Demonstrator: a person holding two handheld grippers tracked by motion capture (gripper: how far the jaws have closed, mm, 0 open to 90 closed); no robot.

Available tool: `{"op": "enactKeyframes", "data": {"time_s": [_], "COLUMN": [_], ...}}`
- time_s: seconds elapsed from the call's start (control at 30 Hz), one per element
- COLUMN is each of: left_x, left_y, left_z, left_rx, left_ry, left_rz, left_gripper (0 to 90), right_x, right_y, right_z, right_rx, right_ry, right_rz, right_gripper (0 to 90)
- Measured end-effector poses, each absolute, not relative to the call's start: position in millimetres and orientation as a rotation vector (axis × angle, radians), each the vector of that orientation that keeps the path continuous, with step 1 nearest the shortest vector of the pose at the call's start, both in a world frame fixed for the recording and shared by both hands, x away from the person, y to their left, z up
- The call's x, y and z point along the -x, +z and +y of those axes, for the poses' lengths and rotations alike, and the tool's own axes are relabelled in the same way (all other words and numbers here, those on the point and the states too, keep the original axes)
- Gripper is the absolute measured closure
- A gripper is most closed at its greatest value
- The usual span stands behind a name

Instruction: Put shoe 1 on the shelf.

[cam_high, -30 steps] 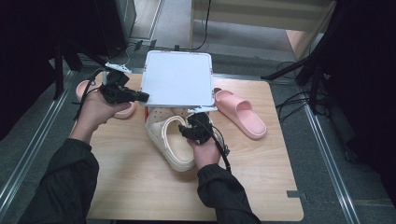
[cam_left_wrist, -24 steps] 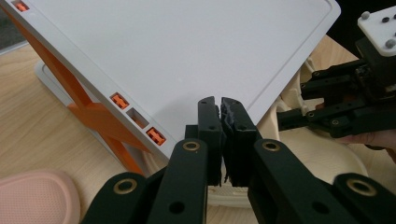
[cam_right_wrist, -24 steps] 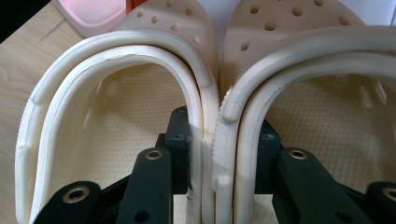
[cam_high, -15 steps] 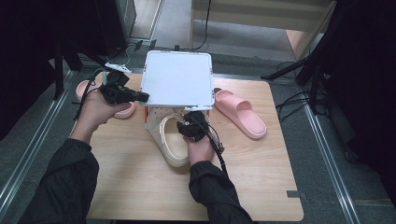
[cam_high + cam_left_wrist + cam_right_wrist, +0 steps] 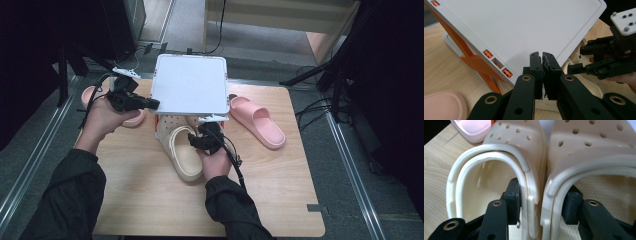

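Two cream clogs (image 5: 506, 140) (image 5: 594, 140) lie side by side, toes under the white rack shelf (image 5: 190, 85). My right gripper (image 5: 542, 187) straddles their touching inner walls, one jaw inside each clog. Its jaws have just been opening, and the pads now stand slightly off the walls between them. In the high view this gripper (image 5: 197, 140) sits at the heel of the nearer clog (image 5: 182, 157). My left gripper (image 5: 155, 104) is shut on nothing, and its tips (image 5: 541, 53) hover at the shelf's (image 5: 524, 25) left edge.
The rack stands on orange supports (image 5: 474, 60) at the back of the wooden table (image 5: 280, 190). One pink slipper (image 5: 257, 120) lies to its right and another (image 5: 127, 120) to its left under my left hand. Dark stands and cables surround the table.
The right hand has shifted slightly left with the clogs at the rack's front. The left hand and its gripper have stayed where they were.
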State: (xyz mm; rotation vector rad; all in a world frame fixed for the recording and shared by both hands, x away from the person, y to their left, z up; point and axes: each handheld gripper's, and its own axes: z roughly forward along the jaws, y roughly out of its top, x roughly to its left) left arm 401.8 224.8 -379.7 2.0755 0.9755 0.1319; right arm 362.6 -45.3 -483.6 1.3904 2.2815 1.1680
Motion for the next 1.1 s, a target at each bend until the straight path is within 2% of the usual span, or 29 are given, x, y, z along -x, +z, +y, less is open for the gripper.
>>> {"op": "enactKeyframes", "data": {"time_s": [0.27,0.5,0.63,0.8,0.97,1.1], "left_x": [-401.9,-401.4,-401.5,-400.7,-400.4,-400.2], "left_y": [-379.5,-379.2,-379.5,-379.0,-379.1,-379.4], "left_z": [224.7,223.7,224.5,222.9,223.1,223.1], "left_rx": [-2.076,-2.077,-2.067,-2.072,-2.073,-2.069], "left_ry": [0.132,0.134,0.127,0.139,0.141,0.141], "left_rz": [0.977,0.986,0.996,0.999,0.998,0.999], "left_gripper": [86.5,86.5,86.1,86.5,86.4,86.4], "right_x": [-351.8,-330.9,-314.8,-294.9,-280.9,-270.9], "right_y": [-472.3,-459.7,-455.3,-457.5,-466.5,-475.2], "right_z": [-62.4,-83.2,-90.8,-98.2,-101.4,-98.7], "right_rx": [-1.385,-1.332,-1.285,-1.260,-1.244,-1.212], "right_ry": [1.211,1.283,1.297,1.337,1.383,1.377], "right_rz": [2.322,2.355,2.392,2.437,2.478,2.514], "right_gripper": [57.5,66.9,77.7,85.5,89.9,90.0]}}
